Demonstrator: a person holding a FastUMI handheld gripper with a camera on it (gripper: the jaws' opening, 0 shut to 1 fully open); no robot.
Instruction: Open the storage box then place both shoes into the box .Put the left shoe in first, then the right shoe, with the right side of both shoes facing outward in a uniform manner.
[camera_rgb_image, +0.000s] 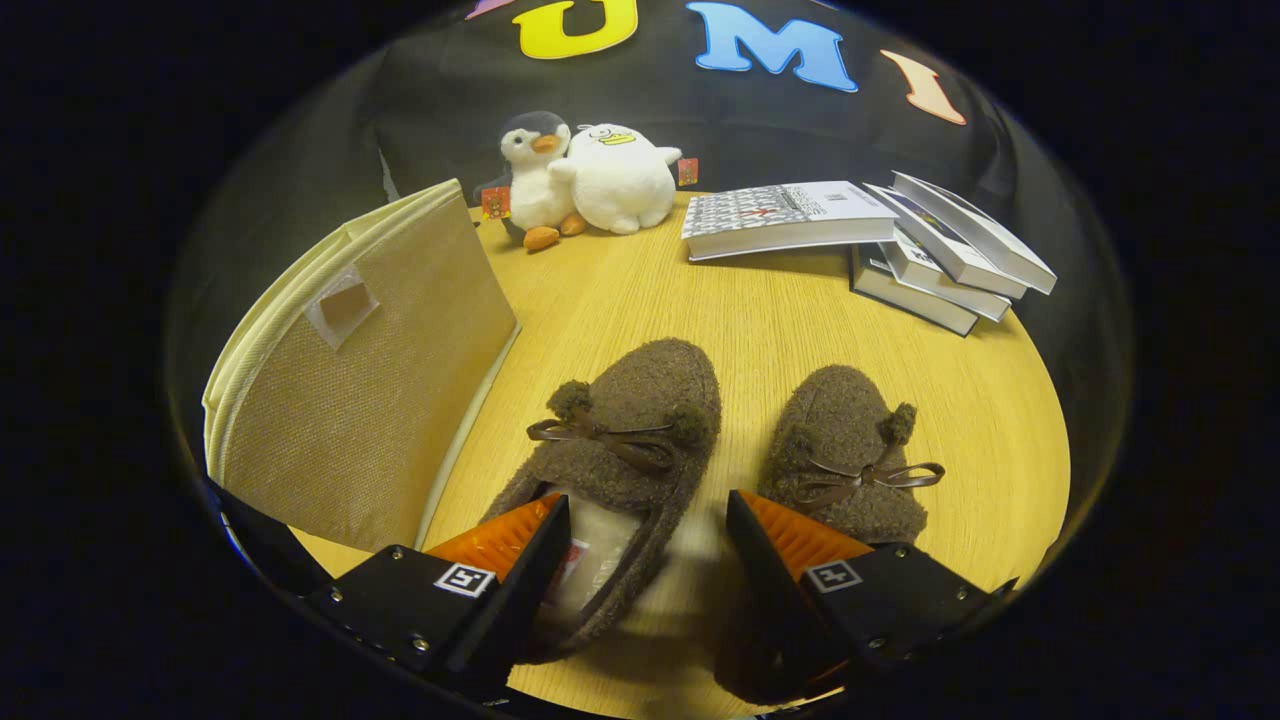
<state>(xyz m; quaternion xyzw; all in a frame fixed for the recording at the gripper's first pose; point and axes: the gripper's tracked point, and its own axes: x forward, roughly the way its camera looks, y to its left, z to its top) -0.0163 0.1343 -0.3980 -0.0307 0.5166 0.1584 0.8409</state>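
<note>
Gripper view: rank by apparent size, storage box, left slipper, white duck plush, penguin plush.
1. storage box
2. left slipper, partly hidden by the open gripper
3. white duck plush
4. penguin plush
The plushes sit farthest from the camera, so their true size is unsure.

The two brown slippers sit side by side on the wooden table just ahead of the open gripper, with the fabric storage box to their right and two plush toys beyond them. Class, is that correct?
One detail is wrong: the storage box stands to the left of the slippers, not the right, as the gripper view shows. The rest holds: slippers side by side, the open gripper at their near ends, plush toys beyond on the table.
</note>
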